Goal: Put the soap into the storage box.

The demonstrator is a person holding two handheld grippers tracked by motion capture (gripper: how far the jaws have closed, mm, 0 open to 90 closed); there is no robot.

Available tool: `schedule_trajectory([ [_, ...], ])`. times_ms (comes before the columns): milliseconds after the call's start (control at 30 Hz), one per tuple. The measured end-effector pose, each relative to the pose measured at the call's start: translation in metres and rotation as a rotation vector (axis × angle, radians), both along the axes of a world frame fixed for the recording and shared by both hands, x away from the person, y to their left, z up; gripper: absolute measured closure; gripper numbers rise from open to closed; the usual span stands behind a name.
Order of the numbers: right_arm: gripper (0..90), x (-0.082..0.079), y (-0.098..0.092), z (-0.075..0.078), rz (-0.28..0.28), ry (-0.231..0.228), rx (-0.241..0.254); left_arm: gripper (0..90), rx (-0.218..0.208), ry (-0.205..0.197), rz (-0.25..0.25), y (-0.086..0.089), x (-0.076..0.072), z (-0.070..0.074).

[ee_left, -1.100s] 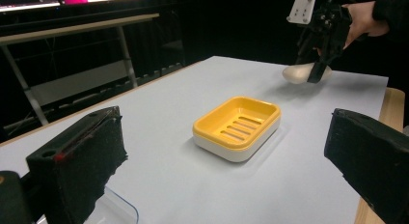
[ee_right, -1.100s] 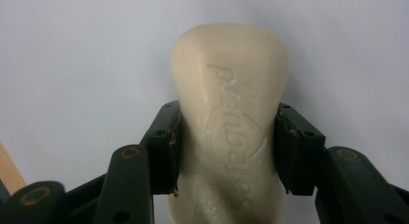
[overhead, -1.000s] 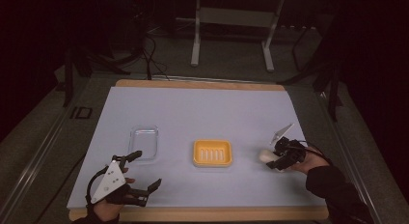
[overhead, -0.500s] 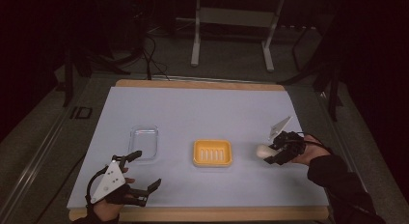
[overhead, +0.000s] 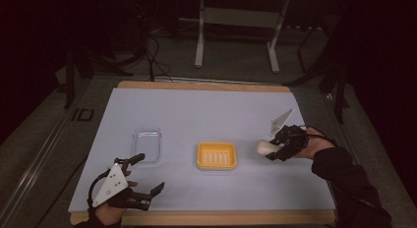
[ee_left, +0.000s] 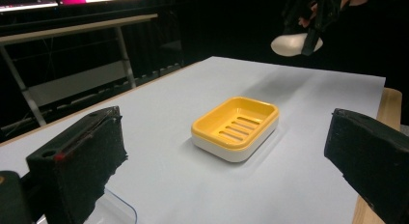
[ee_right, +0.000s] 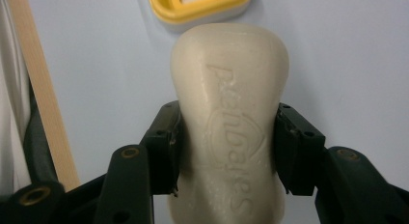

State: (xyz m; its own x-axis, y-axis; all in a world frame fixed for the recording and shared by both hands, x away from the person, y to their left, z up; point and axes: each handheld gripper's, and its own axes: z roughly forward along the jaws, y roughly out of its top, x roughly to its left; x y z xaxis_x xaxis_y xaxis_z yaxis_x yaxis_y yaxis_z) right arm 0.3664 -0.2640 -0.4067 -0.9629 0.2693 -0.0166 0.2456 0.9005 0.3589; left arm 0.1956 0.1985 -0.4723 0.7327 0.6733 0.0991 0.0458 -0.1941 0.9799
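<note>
Right gripper (overhead: 272,150) is clamped on the bar of soap (overhead: 264,147), both pads pressing its sides, holding it off the table (overhead: 196,115) at about three o'clock from the yellow soap dish (overhead: 217,156). Nothing lies between soap and dish. At nine o'clock from the dish sits a clear plastic lid (overhead: 147,144). Left gripper (overhead: 147,176) rests near the front edge, its jaws wide apart with nothing between them, aimed toward the dish.
</note>
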Motion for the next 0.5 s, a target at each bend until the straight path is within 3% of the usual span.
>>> schedule_trajectory([
  [100,49.5,0.001,0.010,0.012,0.033,-0.026,-0.014,0.8,-0.001,0.000,0.001,0.000,0.001,0.000],
  [333,49.5,0.002,0.025,0.024,0.082,-0.015,-0.021,0.8,-0.001,0.001,-0.003,0.000,0.000,0.000],
  [500,49.5,0.003,0.038,0.031,0.150,-0.007,-0.014,0.8,-0.002,0.001,-0.002,0.000,0.000,0.000],
])
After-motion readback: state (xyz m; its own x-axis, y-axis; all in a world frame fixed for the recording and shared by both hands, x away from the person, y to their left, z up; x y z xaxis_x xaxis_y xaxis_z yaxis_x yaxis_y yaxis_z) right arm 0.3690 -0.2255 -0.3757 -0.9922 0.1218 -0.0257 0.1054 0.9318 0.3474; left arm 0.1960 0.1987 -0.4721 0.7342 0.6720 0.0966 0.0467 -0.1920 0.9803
